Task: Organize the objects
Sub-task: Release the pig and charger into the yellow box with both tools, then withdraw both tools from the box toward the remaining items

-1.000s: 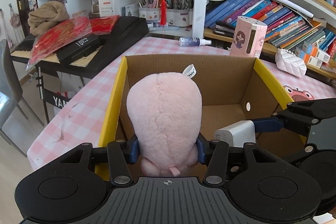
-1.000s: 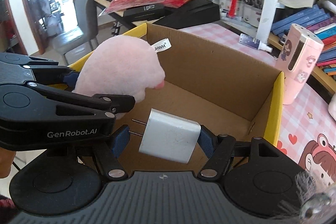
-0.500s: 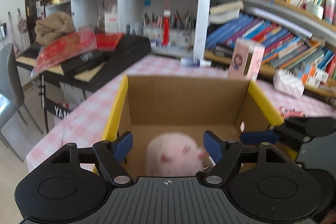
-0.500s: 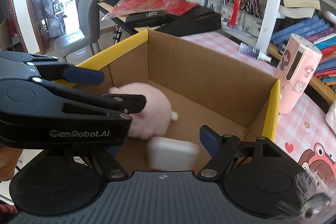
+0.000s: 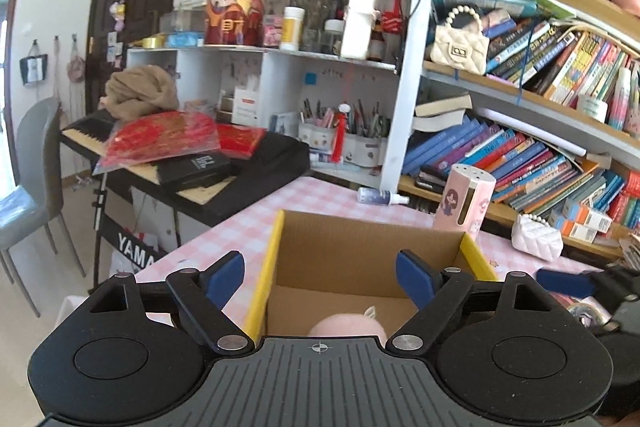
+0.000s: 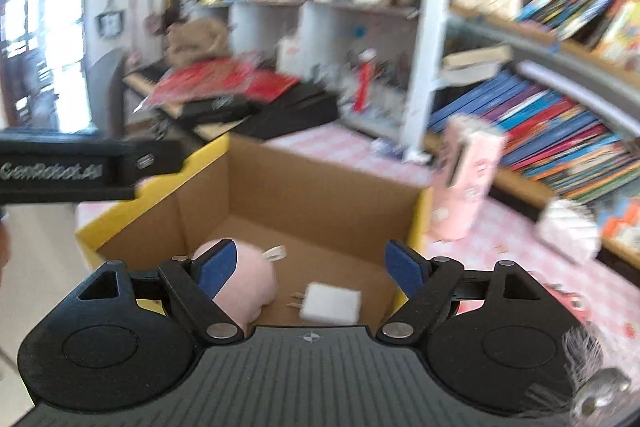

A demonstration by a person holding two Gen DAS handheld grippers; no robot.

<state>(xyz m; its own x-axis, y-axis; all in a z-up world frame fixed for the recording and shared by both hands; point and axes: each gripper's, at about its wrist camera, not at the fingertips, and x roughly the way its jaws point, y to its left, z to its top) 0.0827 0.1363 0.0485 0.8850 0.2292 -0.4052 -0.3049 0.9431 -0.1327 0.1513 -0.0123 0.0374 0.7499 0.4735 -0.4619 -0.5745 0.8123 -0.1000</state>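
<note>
Both tongs, the left gripper [image 5: 320, 277] and right gripper [image 6: 310, 264], are opening empty above the box [image 6: 304, 187], plush [image 6: 246, 285] and charger [image 6: 330, 303] dropped below them, so next comes fetching another item.

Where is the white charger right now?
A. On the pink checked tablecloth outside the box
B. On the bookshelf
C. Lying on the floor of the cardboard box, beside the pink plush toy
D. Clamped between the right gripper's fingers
C. In the right wrist view the white charger lies on the bottom of the cardboard box, next to the pink plush toy, with the right gripper above it, its jaws opening and nothing between them.
</note>
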